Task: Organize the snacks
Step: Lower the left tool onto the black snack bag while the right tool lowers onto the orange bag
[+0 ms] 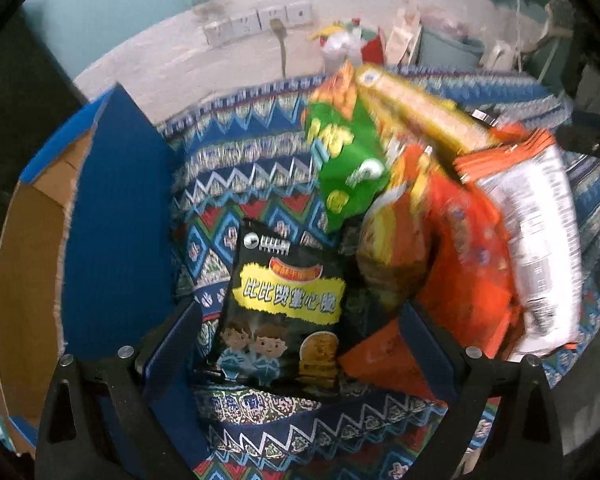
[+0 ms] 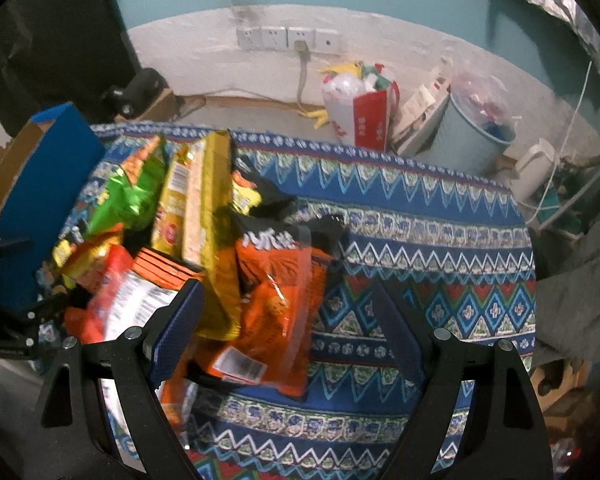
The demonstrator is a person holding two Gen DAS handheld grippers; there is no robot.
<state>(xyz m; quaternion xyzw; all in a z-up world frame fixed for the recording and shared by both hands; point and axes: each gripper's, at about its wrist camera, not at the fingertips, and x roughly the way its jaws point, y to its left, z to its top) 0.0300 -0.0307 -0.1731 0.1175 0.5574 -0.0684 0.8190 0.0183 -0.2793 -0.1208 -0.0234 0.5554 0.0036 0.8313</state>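
Surface: a table under a patterned blue cloth (image 2: 420, 240). Ahead and left of the right claw (image 2: 288, 320), a heap of snack packets lies on the cloth: an orange packet (image 2: 276, 300), a yellow packet (image 2: 196, 208), a green packet (image 2: 128, 192). Between the left claw's (image 1: 296, 344) fingers lies a black packet (image 1: 284, 312). A blue cardboard box (image 1: 112, 216) stands at its left.

Both wrist cameras look down close over the snack pile (image 1: 400, 200) (image 2: 204, 240), facing the wall sockets (image 1: 256, 24) (image 2: 288, 38); left view sits left of the pile, right view right.
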